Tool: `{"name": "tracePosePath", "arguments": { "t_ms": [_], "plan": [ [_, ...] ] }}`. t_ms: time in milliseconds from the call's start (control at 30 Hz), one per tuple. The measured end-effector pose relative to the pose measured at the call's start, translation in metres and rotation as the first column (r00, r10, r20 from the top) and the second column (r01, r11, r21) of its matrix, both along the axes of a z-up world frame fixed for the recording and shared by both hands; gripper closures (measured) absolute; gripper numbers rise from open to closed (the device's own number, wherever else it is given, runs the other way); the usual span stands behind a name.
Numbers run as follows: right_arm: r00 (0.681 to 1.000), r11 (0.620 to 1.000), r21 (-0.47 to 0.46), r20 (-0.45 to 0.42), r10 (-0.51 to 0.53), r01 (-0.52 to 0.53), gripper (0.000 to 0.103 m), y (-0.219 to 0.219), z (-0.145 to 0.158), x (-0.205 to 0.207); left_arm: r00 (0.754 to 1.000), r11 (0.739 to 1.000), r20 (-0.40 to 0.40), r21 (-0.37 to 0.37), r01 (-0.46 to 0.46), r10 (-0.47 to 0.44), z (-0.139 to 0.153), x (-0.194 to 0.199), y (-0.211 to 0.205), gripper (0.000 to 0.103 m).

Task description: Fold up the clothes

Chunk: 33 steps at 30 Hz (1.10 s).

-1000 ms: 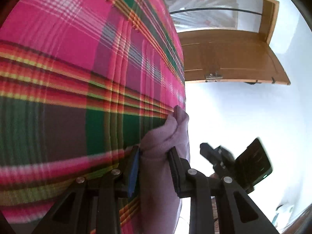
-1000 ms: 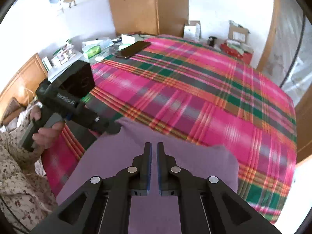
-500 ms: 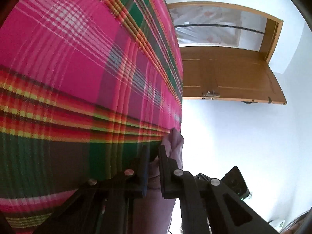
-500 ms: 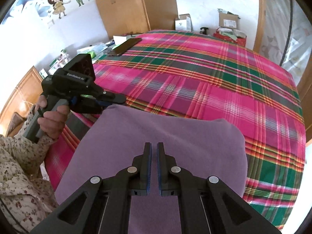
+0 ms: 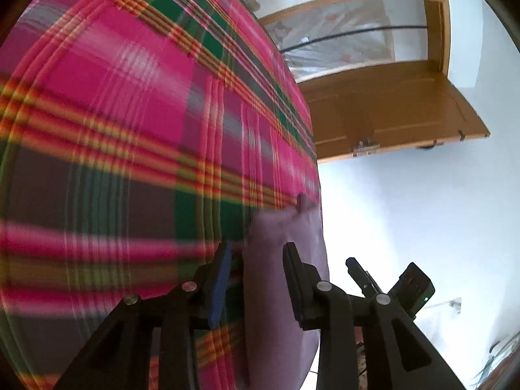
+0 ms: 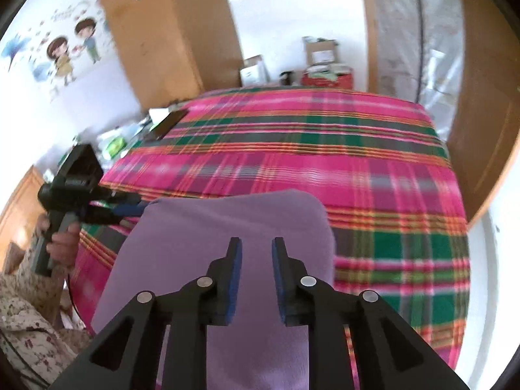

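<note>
At the far left of the right wrist view, a sleeve with a small floral print (image 6: 29, 334) leads to a hand (image 6: 63, 243) gripping the handle of the left tool (image 6: 138, 206), whose tips reach the left corner of a purple garment (image 6: 227, 227). That garment lies folded flat on a bed covered by a pink, green and orange plaid blanket (image 6: 373, 175), near the bed's front edge. A dark phone (image 6: 169, 123) lies near the bed's far left corner, beside some packets and papers. Cartoon stickers (image 6: 70, 53) decorate the wall at upper left, next to a wooden wardrobe (image 6: 169, 32). In the middle foreground the right tool (image 6: 256, 250) hovers over the garment with its jaws parted and clear of the cloth; they have just been opening, and nothing is pinched between them. A wooden door frame (image 6: 487, 113) stands at the right.

In the left wrist view the blanket (image 5: 130, 130) fills the left side, blurred. The left tool (image 5: 256, 256) is released as well: its jaws have just been opening, and the garment's corner (image 5: 286, 276) sits loosely between them without being pressed. To the right the right tool (image 5: 390, 282) shows against the pale floor, with an open wooden door (image 5: 390, 113) above.
</note>
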State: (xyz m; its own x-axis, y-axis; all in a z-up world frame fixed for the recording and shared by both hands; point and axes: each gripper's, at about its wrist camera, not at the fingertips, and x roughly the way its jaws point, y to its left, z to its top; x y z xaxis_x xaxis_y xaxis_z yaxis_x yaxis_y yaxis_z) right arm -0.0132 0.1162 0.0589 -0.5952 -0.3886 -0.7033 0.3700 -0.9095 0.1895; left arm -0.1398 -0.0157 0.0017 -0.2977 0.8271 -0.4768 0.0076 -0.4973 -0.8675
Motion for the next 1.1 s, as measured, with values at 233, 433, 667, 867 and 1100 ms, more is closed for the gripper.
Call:
{"name": "tracePosePath", "arguments": {
  "t_ms": [233,433,667,867,1100],
  "plan": [
    [1.0,0.999,0.037,0.0,-0.02,0.02,0.078,0.009,-0.031,0.049,0.994,0.994,-0.021,-0.043,0.105,-0.106,0.013,0.026,0.03,0.064],
    [0.995,0.996,0.008,0.028,-0.094,0.094,0.078,0.026,-0.061,0.083,0.989,0.985,0.008,-0.089,0.146,-0.146,0.011,0.038,0.05,0.064],
    [0.992,0.991,0.057,0.0,-0.124,0.123,0.077,0.04,-0.057,0.11,0.99,0.979,0.012,-0.143,0.144,-0.144,0.015,0.04,0.073,0.064],
    [0.996,0.99,-0.107,0.028,-0.086,0.089,0.053,0.072,-0.041,0.091,0.99,0.974,0.009,-0.176,0.142,-0.143,0.019,0.029,0.085,0.058],
    [0.983,0.963,-0.264,0.186,-0.005,0.054,0.047,0.087,-0.052,0.038,0.989,0.979,0.027,-0.141,0.148,-0.145,0.014,0.006,0.099,0.055]
  ]
}}
